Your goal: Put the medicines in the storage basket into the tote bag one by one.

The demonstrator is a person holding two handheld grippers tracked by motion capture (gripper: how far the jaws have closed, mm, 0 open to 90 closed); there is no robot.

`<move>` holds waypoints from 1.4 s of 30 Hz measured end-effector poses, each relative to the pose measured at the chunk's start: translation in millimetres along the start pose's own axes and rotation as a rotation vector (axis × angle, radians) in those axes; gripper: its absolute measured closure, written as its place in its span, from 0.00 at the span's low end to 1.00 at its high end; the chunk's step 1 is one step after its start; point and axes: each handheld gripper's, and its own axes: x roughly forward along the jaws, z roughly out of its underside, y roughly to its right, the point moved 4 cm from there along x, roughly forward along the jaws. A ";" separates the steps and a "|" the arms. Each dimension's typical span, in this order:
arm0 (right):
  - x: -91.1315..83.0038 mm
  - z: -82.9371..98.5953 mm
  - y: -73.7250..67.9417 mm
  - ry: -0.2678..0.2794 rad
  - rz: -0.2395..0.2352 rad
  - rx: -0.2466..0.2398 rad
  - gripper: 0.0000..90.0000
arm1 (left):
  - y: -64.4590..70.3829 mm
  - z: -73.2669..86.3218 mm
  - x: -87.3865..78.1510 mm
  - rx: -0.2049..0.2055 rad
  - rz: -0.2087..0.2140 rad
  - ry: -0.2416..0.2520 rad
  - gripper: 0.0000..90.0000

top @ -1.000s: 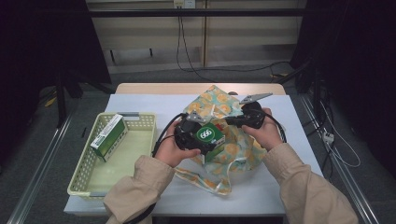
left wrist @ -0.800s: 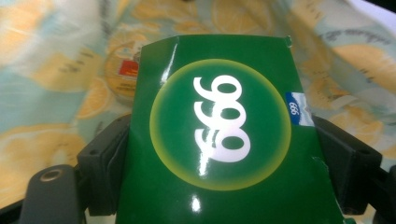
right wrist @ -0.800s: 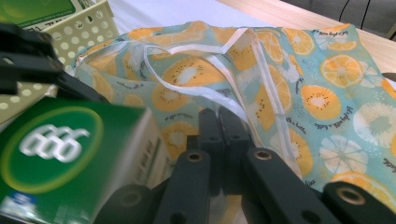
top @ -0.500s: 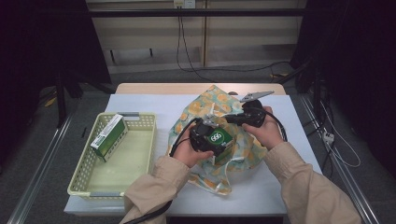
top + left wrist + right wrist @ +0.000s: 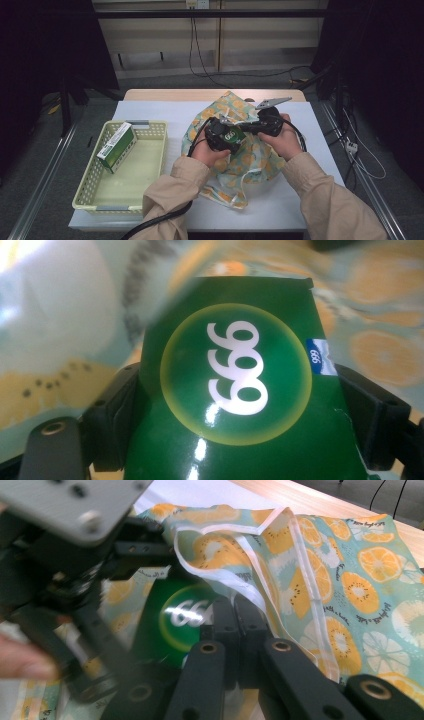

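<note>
**Green box held at the mouth of the fruit-print bag**

While your right gripper [image 5: 248, 128] pinched the white-trimmed edge of the bag [image 5: 260, 155], your left gripper [image 5: 229, 136] carried a green box [image 5: 232, 135] at the bag's opening. In the left gripper view, that box [image 5: 240, 390] sat squarely between the two black jaws, one pressed against each side, with its white "999" in a pale ring facing the camera and a small blue label at one edge. Behind it you had the orange-slice pattern of the cloth [image 5: 380, 350], blurred and close.

In the right gripper view, your jaws stood nearly closed on the bag's rim [image 5: 250, 595], lifting the white hem so that the cloth [image 5: 350, 580] draped away to one side. The green box [image 5: 185, 620] showed just past those jaws, with the left gripper [image 5: 100, 580] around it and its grey plate on top.

From the high view, both your hands met over the middle of the bag, which lay on the white table [image 5: 165, 107]. To your left stood a pale yellow basket [image 5: 90, 185], well apart from the bag, with a second green and white box [image 5: 116, 146] leaning against its near-left wall.
</note>
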 end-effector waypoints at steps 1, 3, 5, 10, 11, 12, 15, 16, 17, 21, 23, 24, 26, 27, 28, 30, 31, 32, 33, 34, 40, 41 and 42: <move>0.7 0.2 -0.2 0.000 -0.002 -0.001 1.00 | -2.9 -1.0 1.3 -0.008 -0.005 0.002 0.19; 1.7 0.5 -0.6 -0.003 -0.003 0.001 1.00 | -8.1 -3.0 3.9 -0.021 -0.017 0.010 0.19; 2.7 0.6 -1.0 -0.003 -0.004 0.002 1.00 | -11.9 -4.7 6.0 -0.015 -0.037 0.010 0.19; 6.1 1.7 -1.4 -0.010 -0.003 0.002 1.00 | -20.9 -9.2 11.1 -0.024 -0.061 0.020 0.18; 6.8 2.0 -1.8 -0.011 -0.002 0.003 1.00 | -22.7 -9.3 11.3 -0.026 -0.061 0.022 0.18; 7.5 2.4 -2.1 -0.012 -0.001 0.003 1.00 | -23.7 -9.1 11.8 -0.029 -0.065 0.025 0.17; 8.3 2.8 -2.3 -0.013 0.000 0.004 1.00 | -22.6 -6.3 10.8 -0.044 -0.049 0.033 0.16; 8.2 2.9 -2.0 -0.012 0.000 0.004 1.00 | -21.6 -5.3 9.4 -0.047 -0.039 0.030 0.15; 8.2 3.2 -1.8 -0.014 0.001 0.004 1.00 | -20.8 -4.2 6.9 -0.048 -0.028 0.022 0.15; 8.8 5.6 -0.6 -0.015 0.001 0.008 1.00 | -14.5 -0.3 -5.6 -0.045 0.007 0.006 0.12; 9.3 7.4 -0.3 -0.017 0.001 0.013 1.00 | -12.9 2.0 -13.5 -0.034 0.017 -0.008 0.12; 9.7 8.1 -0.3 -0.017 0.000 0.015 1.00 | -12.0 3.3 -16.8 -0.029 0.026 -0.016 0.12; 10.6 9.3 -0.2 -0.019 0.000 0.016 1.00 | -11.2 6.0 -23.3 -0.017 0.032 -0.024 0.13; 11.0 9.6 -0.5 -0.021 0.000 0.017 1.00 | -11.5 7.1 -26.1 -0.009 0.037 -0.027 0.13; 11.4 9.7 -0.7 -0.024 0.000 0.013 1.00 | -11.6 8.1 -28.6 -0.009 0.036 -0.025 0.13; 11.7 9.3 -1.3 -0.026 0.001 0.009 1.00 | -11.6 10.3 -29.4 -0.014 0.032 -0.023 0.13; 11.6 8.9 -1.3 -0.024 0.003 0.009 1.00 | -11.1 10.9 -29.2 -0.012 0.032 -0.022 0.14; 11.5 8.5 -1.2 -0.021 0.004 0.008 1.00 | -10.8 10.7 -28.3 -0.010 0.018 -0.017 0.15; 11.3 8.2 -1.2 -0.018 0.004 0.010 1.00 | -10.8 10.2 -27.9 -0.013 0.017 -0.015 0.16; 11.0 8.0 -1.1 -0.018 0.005 0.011 1.00 | -11.4 8.9 -27.2 -0.015 0.006 -0.017 0.16; 7.7 5.8 -1.1 -0.011 0.001 0.014 1.00 | -17.3 -2.4 -14.2 -0.044 -0.029 0.005 0.18; 7.0 5.2 -1.3 -0.008 0.000 0.013 1.00 | -18.8 -4.6 -11.6 -0.052 -0.066 0.005 0.18; 6.5 4.8 -1.4 -0.008 0.001 0.012 1.00 | -20.8 -6.8 -8.6 -0.055 -0.039 0.015 0.18</move>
